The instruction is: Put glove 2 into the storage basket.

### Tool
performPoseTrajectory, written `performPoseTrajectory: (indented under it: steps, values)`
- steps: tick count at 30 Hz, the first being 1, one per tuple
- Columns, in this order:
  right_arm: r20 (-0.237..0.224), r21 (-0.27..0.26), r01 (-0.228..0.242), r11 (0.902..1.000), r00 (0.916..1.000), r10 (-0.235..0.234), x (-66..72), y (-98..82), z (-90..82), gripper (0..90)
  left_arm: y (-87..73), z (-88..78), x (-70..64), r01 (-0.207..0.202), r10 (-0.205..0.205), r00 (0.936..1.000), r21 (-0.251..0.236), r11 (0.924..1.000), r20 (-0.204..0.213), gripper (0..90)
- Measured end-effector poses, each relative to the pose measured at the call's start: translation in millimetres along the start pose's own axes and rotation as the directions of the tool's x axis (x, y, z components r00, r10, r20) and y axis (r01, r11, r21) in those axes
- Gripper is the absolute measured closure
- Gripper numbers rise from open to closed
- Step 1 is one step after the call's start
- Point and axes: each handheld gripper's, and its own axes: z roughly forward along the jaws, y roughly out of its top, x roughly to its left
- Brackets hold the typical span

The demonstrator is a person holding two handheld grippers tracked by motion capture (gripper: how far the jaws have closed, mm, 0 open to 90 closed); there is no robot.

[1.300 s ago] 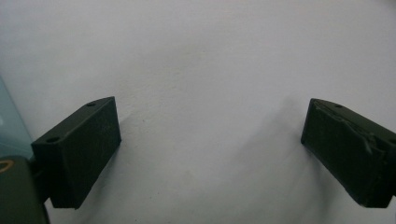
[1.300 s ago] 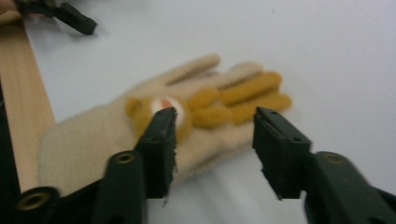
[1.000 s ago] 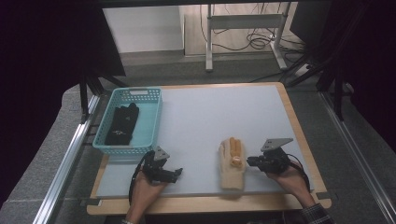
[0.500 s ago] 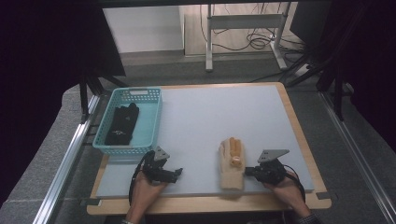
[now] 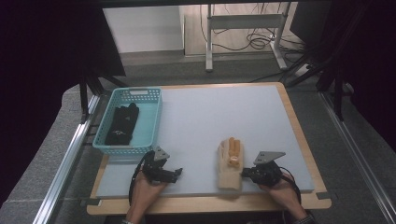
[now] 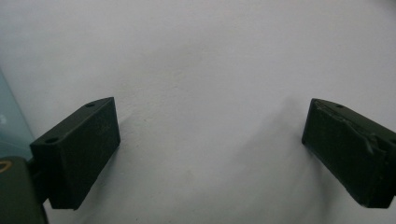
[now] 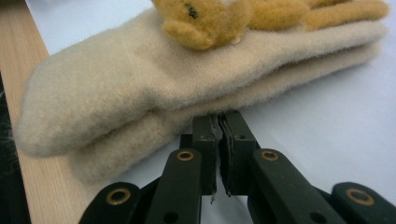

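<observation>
A stack of fuzzy beige mittens (image 5: 227, 169) lies near the table's front edge, with an orange-brown plush piece (image 5: 234, 151) on top. My right gripper (image 5: 243, 173) sits low just right of the stack. In the right gripper view its jaws are pressed together, their tips (image 7: 218, 119) at the edge of the lower beige mitten (image 7: 116, 88), under the plush piece (image 7: 261, 14). I see no fabric between them. My left gripper (image 5: 177, 172) rests at the front left. Its jaws (image 6: 210, 135) stand wide apart over bare table.
A teal basket (image 5: 155, 120) at the left holds black gloves (image 5: 122, 123). The pale blue mat (image 5: 224, 112) lies on a wooden board whose front strip (image 5: 210, 201) runs along the near edge. A metal rail (image 5: 65, 163) borders the left side.
My right gripper has sunk and drawn toward the near edge, closer to the mittens' right side. The left gripper and the mittens have not moved.
</observation>
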Motion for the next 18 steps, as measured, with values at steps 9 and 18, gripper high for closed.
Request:
performPoseTrajectory:
  steps: [9,18]
  values:
    - [-0.011,-0.002,0.024,0.9997,0.9997,-0.024,10.7,10.0,13.9,82.6,0.0,-0.2,0.5,0.013,-0.013,0.9999,0.001,0.9999,-0.01,2.9]
    - [-0.018,-0.004,0.029,0.9996,0.9994,-0.029,19.6,21.9,29.5,81.5,-7.9,-8.5,9.2,0.036,-0.036,0.9989,0.012,0.9993,-0.029,2.6]
